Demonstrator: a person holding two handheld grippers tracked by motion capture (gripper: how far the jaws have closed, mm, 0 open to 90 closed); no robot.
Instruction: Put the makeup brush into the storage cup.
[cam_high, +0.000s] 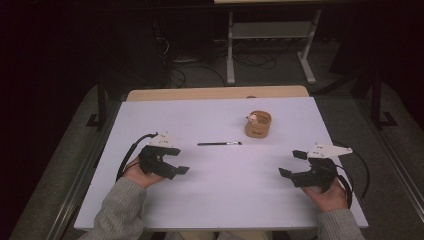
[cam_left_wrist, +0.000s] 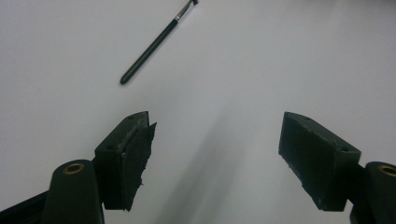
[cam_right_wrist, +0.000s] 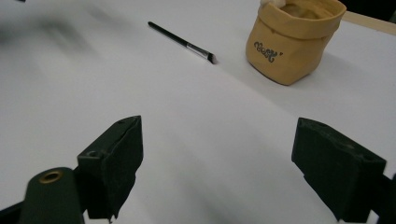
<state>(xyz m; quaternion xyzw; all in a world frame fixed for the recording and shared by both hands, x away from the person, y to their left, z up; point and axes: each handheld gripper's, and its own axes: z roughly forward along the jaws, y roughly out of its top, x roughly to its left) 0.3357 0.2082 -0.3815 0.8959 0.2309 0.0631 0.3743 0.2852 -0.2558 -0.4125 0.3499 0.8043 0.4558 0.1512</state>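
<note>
We find the left tool (cam_high: 176, 161) resting low over the white desk (cam_high: 220, 195) at its left side, jaws spread wide with nothing between them. The right tool (cam_high: 292, 163) sits at the desk's right side, likewise spread wide and empty. Each is held by a hand in a grey knitted sleeve (cam_high: 117, 212), and a black cable (cam_high: 129, 152) loops behind the left tool.

Between the two tools the desk surface is bare; we see nothing standing in the way of either.

The slim black brush with a silver ferrule (cam_high: 219, 144) lies flat on the desk, beyond and to the right of the left tool, well apart from the right tool, touching neither. Its bristle end points toward the tan fabric pouch (cam_high: 258, 124), which stands upright just beyond and to the right of it, near but apart.

The left gripper view shows the brush (cam_left_wrist: 156, 43) slanting ahead of the jaws, toward the left jaw's side. The right gripper view adds dark lettering on the pouch (cam_right_wrist: 292, 39) wall and its rolled rim, with the brush (cam_right_wrist: 182, 42) left of it. The high view alone shows a small pale object (cam_high: 253, 118) in the pouch mouth; we cannot tell what it is.
</note>
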